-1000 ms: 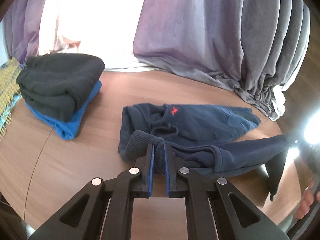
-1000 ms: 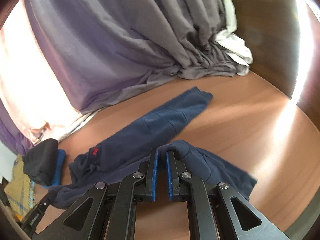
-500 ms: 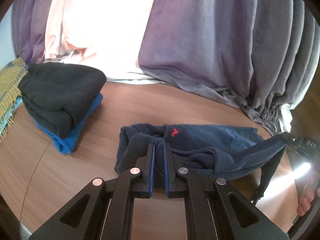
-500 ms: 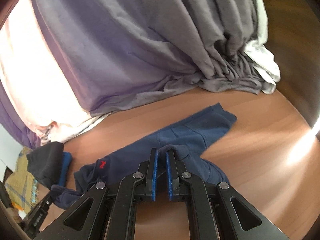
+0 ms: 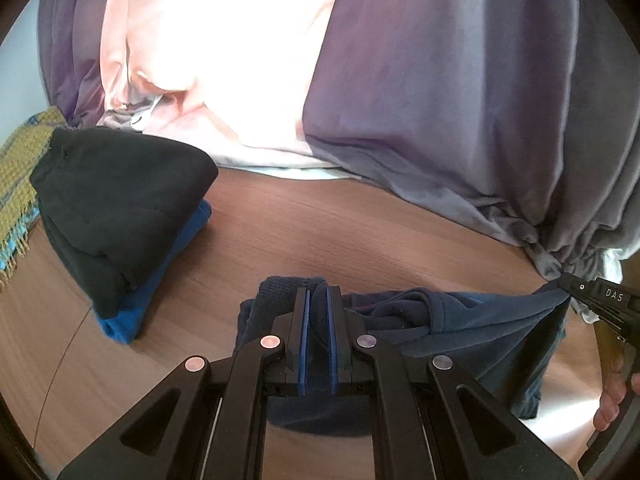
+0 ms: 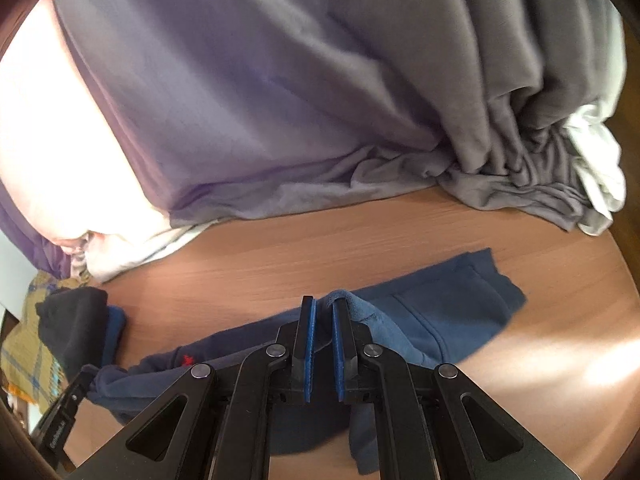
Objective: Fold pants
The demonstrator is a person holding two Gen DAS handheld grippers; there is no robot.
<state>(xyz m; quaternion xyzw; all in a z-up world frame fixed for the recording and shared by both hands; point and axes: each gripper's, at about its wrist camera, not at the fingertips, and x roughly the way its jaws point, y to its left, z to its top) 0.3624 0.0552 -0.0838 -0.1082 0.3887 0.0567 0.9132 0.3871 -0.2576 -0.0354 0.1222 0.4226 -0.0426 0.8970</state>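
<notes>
Pants [image 5: 472, 328] carried farther across table [image 5: 320, 232], clamped in both tongs.

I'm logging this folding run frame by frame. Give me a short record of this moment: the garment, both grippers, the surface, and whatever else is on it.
garment: navy pants, partly lifted, one leg flat on the table
left gripper: shut on the pants' ribbed edge
right gripper: shut on a fold of the pants
surface: wooden table
other items: folded stack, black on blue, at the left
backdrop: grey curtain bunched on the table's far edge
</notes>
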